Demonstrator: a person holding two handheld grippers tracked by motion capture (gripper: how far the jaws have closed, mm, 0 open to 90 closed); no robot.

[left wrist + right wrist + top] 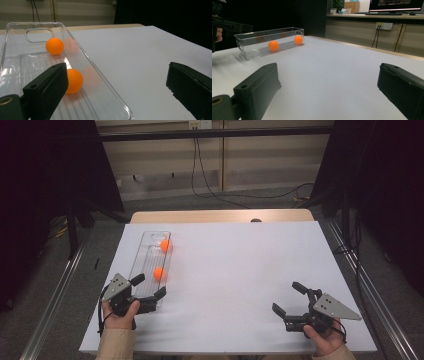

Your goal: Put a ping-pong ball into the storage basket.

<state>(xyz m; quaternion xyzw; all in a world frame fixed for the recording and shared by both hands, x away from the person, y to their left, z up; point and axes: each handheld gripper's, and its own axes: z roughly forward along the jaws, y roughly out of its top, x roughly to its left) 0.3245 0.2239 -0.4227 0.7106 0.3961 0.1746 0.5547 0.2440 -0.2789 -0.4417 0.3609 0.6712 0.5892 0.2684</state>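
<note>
At the table's near left corner, the left gripper (pixel 149 286), jaws wide apart, straddles the clear tray's (pixel 148 240) near end wall, seemingly to grasp it, two orange balls (pixel 159 273) inside; the right gripper (pixel 289 298) waits, also spread.

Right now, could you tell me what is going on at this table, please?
A person holds a gripper in each hand. The left gripper sits open at the near end of a clear bin, one jaw over its corner. Two orange balls lie inside, untouched. The right gripper rests open on the white table, far from the bin.

No readable text, label or number anywhere.
</note>
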